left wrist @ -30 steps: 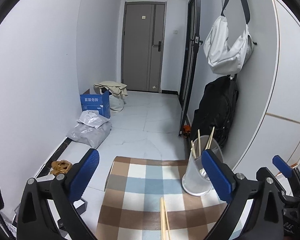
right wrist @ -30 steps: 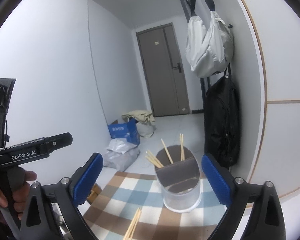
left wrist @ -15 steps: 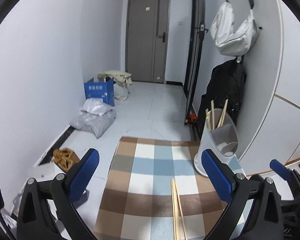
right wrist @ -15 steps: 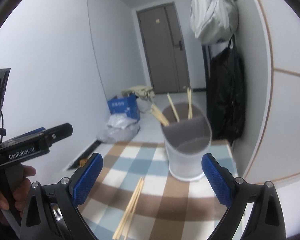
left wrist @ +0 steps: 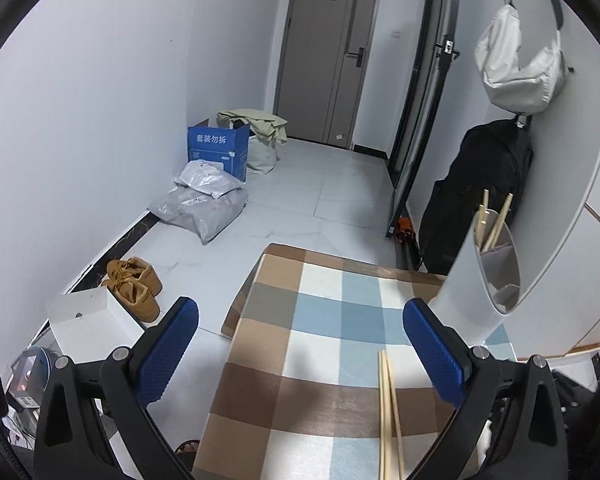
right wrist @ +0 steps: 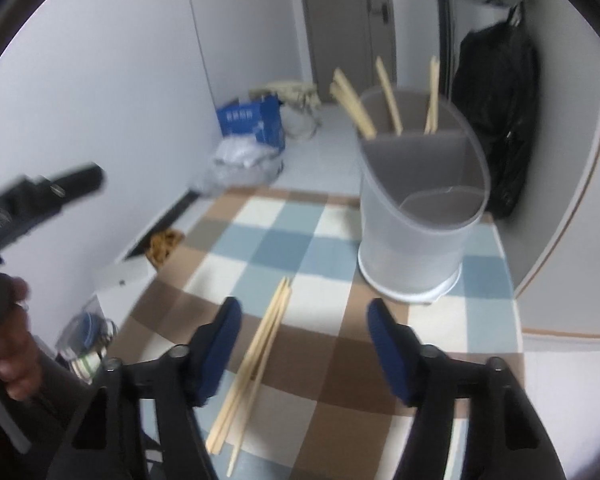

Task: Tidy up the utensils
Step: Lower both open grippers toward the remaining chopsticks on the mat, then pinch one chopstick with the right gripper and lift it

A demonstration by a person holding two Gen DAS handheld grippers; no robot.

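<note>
Right gripper [right wrist: 302,342] is spread wide with nothing in it, and the loose chopsticks [right wrist: 256,364] lie flat on the checked cloth [right wrist: 328,372] just inside its left finger, running diagonally away from the camera. If I'm picking these up, I'd turn the wrist so the jaws close across the sticks rather than along them, and grab near the middle so the bundle doesn't tip or splay. They're thin and lying flat, so the pads probably need to get right down to the cloth.

Left gripper [left wrist: 300,354] is also wide open and empty; from its side the sticks sit close to its right finger.

Further out, past the right finger, stands the holder [right wrist: 420,216], upright, with a few chopsticks already in its far compartment and the near one looking empty. Plenty of bare cloth between sticks and holder. The table edge drops off on the left, and the wall curves in close behind the holder, so keep the swing short.
</note>
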